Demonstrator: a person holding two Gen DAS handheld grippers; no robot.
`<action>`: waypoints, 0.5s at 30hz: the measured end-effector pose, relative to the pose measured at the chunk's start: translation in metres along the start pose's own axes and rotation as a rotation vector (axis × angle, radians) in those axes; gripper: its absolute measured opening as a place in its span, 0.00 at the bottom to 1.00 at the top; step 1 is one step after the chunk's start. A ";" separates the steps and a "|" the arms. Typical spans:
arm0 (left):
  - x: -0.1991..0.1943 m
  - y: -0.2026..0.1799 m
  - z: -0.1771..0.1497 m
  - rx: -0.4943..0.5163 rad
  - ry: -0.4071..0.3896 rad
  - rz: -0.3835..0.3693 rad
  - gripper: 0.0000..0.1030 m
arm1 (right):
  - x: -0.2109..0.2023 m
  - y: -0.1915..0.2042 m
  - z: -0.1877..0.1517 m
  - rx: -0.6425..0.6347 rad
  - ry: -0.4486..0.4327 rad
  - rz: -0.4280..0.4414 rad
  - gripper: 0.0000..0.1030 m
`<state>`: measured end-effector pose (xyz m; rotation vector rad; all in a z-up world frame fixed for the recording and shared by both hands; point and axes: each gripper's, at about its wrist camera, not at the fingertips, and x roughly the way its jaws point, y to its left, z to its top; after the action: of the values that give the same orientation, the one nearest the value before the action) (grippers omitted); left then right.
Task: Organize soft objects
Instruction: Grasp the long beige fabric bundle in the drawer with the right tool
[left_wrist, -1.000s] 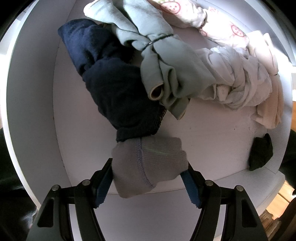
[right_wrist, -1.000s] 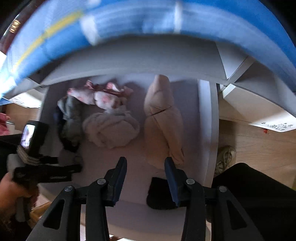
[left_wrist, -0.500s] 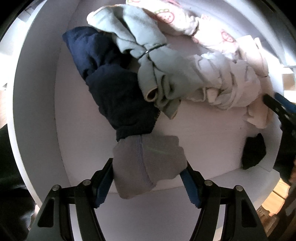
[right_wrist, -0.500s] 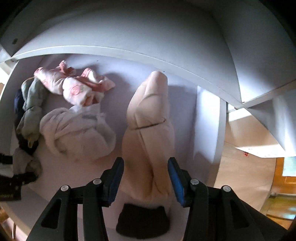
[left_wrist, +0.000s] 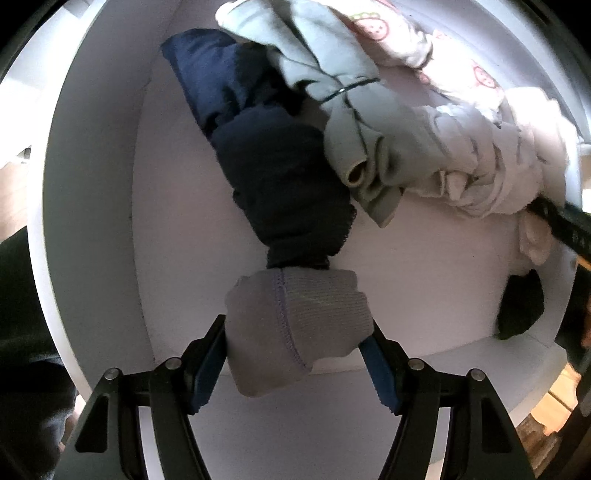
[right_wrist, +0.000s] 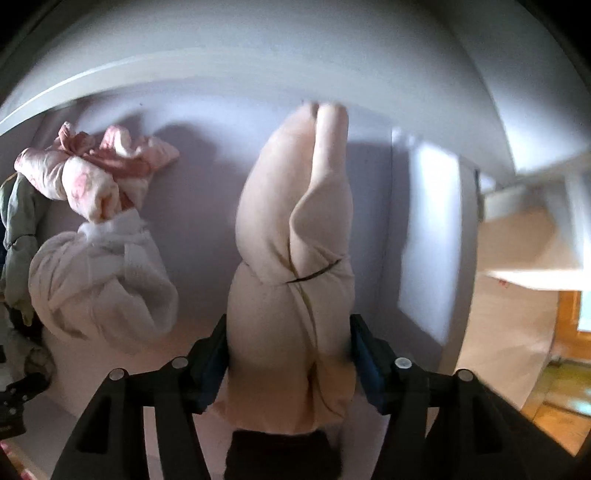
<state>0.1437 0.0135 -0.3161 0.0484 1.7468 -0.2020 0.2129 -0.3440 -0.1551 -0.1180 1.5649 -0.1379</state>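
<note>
My left gripper (left_wrist: 295, 343) points down and is shut on a grey knitted roll (left_wrist: 291, 310), held over the front of a white shelf compartment (left_wrist: 424, 266). Just behind the roll lies a navy bundle (left_wrist: 273, 184). My right gripper (right_wrist: 288, 325) points straight down over a long cream bundle (right_wrist: 291, 229) tied with a dark band. Its jaws are opening and stand on either side of the bundle's near end, which fills the gap between them. One right finger (left_wrist: 561, 225) shows at the edge of the left wrist view.
A pale green bundle (left_wrist: 354, 122), a white bundle (right_wrist: 99, 273) and a pink strawberry-print bundle (right_wrist: 92, 173) crowd the back and left. A small black cloth (left_wrist: 521, 306) lies at the front right. The compartment's side wall (right_wrist: 424, 240) stands right of the cream bundle.
The right gripper has dropped into the compartment onto the cream bundle, its jaws wider and now either side of it. The left gripper keeps the grey roll and has barely moved.
</note>
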 end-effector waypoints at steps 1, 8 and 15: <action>0.000 0.001 0.000 -0.004 0.000 0.001 0.68 | 0.000 0.001 -0.005 -0.015 0.017 -0.006 0.51; -0.011 -0.002 -0.002 -0.031 -0.027 -0.030 0.67 | 0.003 -0.014 -0.013 0.062 0.039 0.088 0.54; -0.041 0.011 0.000 -0.088 -0.086 -0.102 0.67 | 0.010 -0.042 0.002 0.205 0.029 0.223 0.57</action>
<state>0.1530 0.0274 -0.2771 -0.1122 1.6722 -0.1991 0.2143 -0.3874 -0.1586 0.2199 1.5720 -0.1240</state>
